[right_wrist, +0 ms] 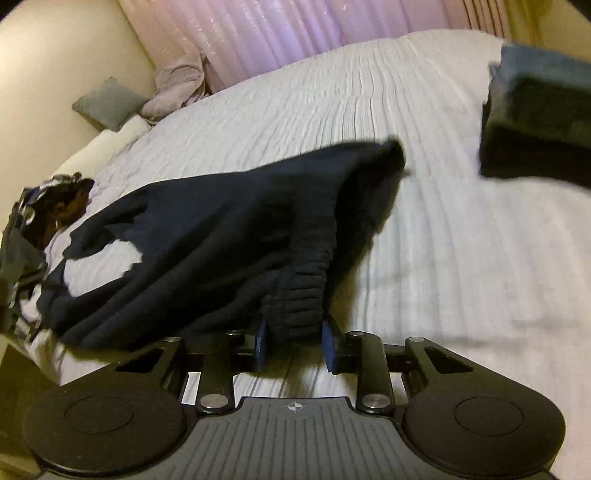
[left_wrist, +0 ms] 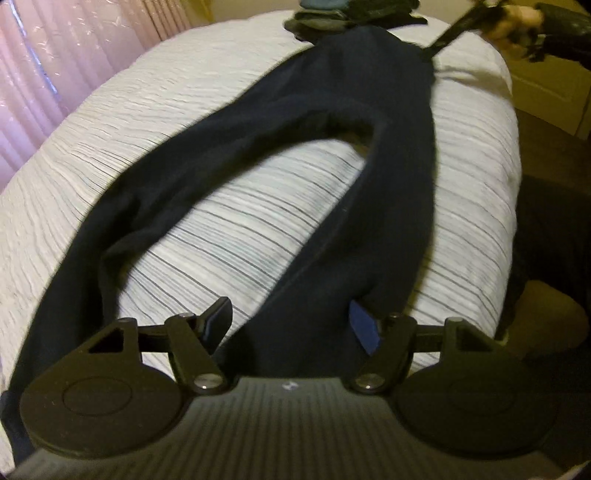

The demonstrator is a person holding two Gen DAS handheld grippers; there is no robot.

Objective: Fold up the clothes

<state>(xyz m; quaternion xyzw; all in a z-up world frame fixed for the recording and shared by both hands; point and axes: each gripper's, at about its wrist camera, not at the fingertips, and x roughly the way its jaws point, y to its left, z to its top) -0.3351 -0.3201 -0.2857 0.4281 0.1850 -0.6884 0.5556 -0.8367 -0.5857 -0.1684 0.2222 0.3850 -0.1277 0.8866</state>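
Dark navy trousers (left_wrist: 391, 155) lie stretched across the white striped bed (left_wrist: 229, 221), their two legs spread in a V toward me. My left gripper (left_wrist: 291, 323) is open, fingers wide apart, with one trouser leg running between them; bed shows between the left finger and the cloth. In the right wrist view the gathered waistband (right_wrist: 295, 295) is pinched between the blue pads (right_wrist: 330, 345). My right gripper (right_wrist: 295, 345) is shut on it and lifts that end off the bed. From the left wrist view, the right gripper (left_wrist: 437, 44) shows far off at the top.
A stack of folded dark clothes (right_wrist: 535, 110) sits on the bed's far end, also seen as a blurred pile (left_wrist: 321, 16). A grey pillow (right_wrist: 107, 103) and pink curtains (right_wrist: 280, 40) lie behind. A person (right_wrist: 55, 214) is at the left edge. The floor (left_wrist: 546, 192) drops off right.
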